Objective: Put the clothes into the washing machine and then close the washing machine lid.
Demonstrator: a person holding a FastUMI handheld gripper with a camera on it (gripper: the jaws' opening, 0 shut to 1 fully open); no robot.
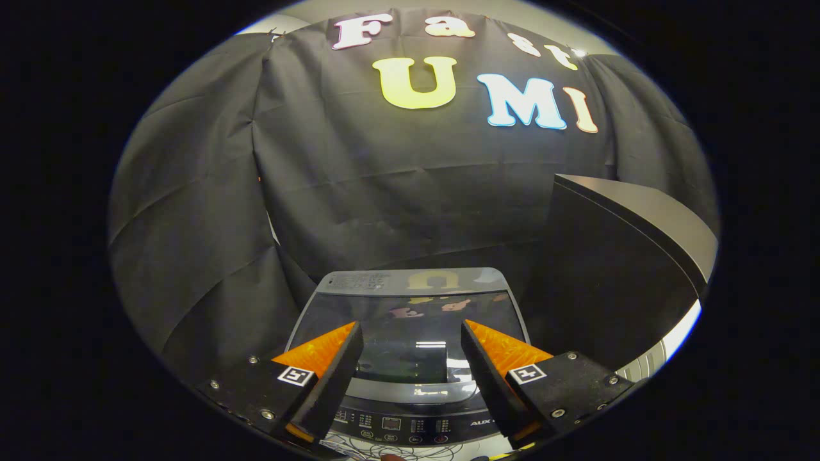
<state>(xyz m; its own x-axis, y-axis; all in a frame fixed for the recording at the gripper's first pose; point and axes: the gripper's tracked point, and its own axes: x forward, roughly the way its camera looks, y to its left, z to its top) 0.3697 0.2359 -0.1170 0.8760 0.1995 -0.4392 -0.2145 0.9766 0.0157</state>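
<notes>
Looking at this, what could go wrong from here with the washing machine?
The washing machine lid lies shut, so clothes cannot go in until it is lifted. The hand-held gripper hangs open above it holding nothing; its fingers may slip on the smooth, glossy glass. The control panel sits just below the fingers, so a low approach might press a button by accident.

Tool [410, 326]: wedge fingers, square tag markers, silver screws.

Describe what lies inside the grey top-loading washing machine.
Its dark glass lid is down on the grey washing machine, mirroring the booth, so the drum stays hidden. The open gripper hovers above, holding nothing.
</notes>
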